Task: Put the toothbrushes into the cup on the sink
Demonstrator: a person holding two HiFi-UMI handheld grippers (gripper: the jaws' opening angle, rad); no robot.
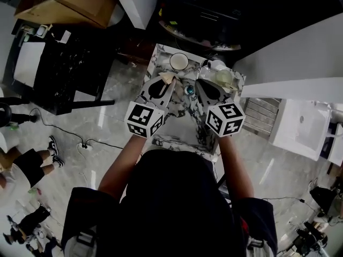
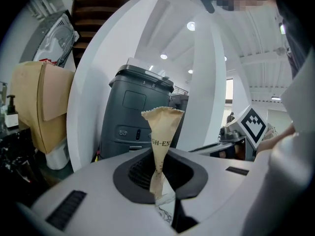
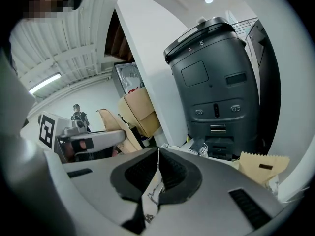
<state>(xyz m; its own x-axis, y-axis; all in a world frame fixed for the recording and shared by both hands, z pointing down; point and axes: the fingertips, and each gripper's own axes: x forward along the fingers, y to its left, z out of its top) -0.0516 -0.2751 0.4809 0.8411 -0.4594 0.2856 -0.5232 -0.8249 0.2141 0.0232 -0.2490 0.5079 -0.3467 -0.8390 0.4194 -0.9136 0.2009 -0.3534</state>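
My left gripper (image 1: 164, 80) is shut on a tan paper toothbrush wrapper (image 2: 161, 132) with a crimped top, which stands up between the jaws (image 2: 162, 176). My right gripper (image 1: 212, 81) is shut on a thin white sheet (image 3: 156, 180), seen edge-on, that looks like wrapper material. Both grippers hover side by side over the marble-patterned sink top (image 1: 182, 127). The white cup (image 1: 178, 61) stands at its far edge, just beyond the left gripper. A second tan serrated packet (image 3: 263, 167) lies to the right of the right gripper. I see no bare toothbrush.
A small blue object (image 1: 189, 90) lies between the grippers. A dark grey machine (image 2: 135, 117) stands behind the sink, flanked by white panels. A cardboard box (image 1: 69, 1) and black table (image 1: 59, 63) are at left, a white unit (image 1: 300, 125) at right. People (image 1: 27, 165) stand at left.
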